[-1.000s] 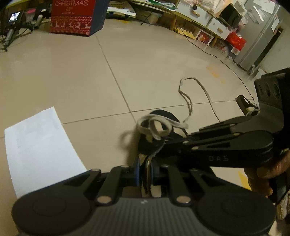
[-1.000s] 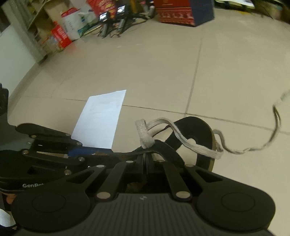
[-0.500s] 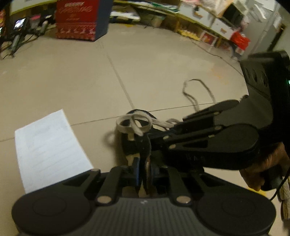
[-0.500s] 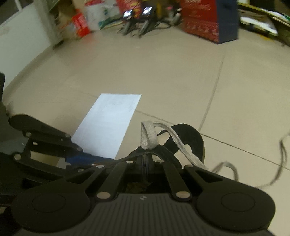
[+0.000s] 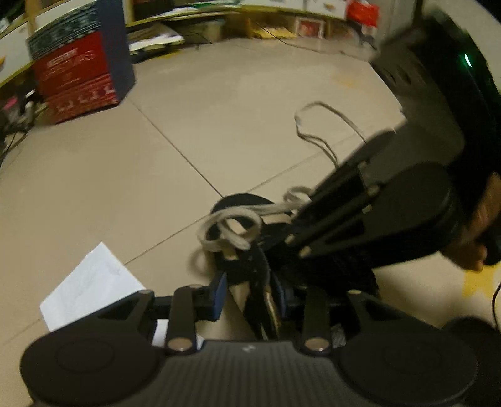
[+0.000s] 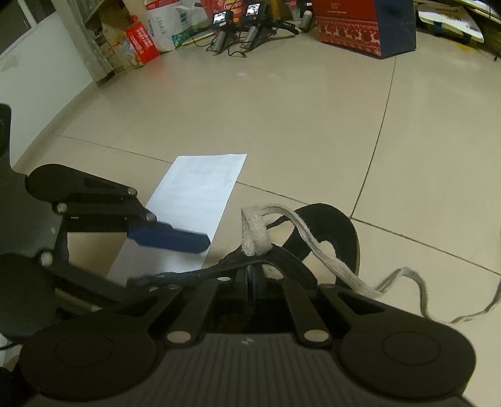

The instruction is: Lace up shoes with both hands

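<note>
Your right gripper (image 6: 250,283) is clamped tight on the black edge of the shoe (image 6: 332,225), just under the eyelet where the grey lace (image 6: 253,231) loops through. Your left gripper (image 5: 250,294) is opening: its blue pads (image 5: 219,292) stand apart, with the shoe's flap between them but no longer pinched. The shoe lies on the floor directly beneath both tools, its lace trailing off to the right across the tiles (image 6: 281,109).

Judgement: you are mid-lacing, one eyelet threaded and the left side releasing to regrip. The next move calls for the left tool to take the loose loop and draw it snug while the right holds the flap steady.

A white paper sheet (image 6: 200,188) lies just beside the shoe. A red Christmas box (image 6: 363,25) and cluttered shelving line the room's far edge.
</note>
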{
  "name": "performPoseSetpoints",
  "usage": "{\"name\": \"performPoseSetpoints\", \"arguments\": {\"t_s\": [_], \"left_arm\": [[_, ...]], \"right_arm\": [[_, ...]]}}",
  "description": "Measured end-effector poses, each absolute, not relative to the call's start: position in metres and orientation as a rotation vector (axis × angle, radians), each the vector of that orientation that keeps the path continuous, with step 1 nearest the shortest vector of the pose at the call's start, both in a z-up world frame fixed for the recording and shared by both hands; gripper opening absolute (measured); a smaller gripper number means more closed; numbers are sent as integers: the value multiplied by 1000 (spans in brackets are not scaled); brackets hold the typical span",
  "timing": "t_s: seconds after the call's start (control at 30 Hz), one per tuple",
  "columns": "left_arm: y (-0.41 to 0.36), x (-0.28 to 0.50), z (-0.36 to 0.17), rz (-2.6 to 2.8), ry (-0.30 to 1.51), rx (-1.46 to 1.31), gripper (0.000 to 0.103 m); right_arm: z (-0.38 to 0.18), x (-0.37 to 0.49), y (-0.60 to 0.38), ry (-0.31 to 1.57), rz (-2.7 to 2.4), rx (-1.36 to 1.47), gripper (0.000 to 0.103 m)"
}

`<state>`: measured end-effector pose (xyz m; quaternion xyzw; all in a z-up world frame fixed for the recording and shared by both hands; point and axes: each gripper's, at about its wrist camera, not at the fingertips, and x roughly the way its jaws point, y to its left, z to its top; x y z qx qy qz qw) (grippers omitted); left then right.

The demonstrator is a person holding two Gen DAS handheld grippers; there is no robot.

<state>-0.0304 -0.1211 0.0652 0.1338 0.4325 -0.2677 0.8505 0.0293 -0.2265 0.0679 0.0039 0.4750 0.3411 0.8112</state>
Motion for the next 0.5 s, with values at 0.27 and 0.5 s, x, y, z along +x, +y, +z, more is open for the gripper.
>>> {"name": "performPoseSetpoints", "arguments": {"t_s": [0.27, 0.5], "left_arm": [[-132, -23, 46, -504, 945, 280, 19], [-130, -19, 40, -460, 980, 191, 13]], "right_arm": [[65, 28, -221, 1022, 716, -14, 3], [80, 8, -231, 1017, 680, -2, 0]]}}
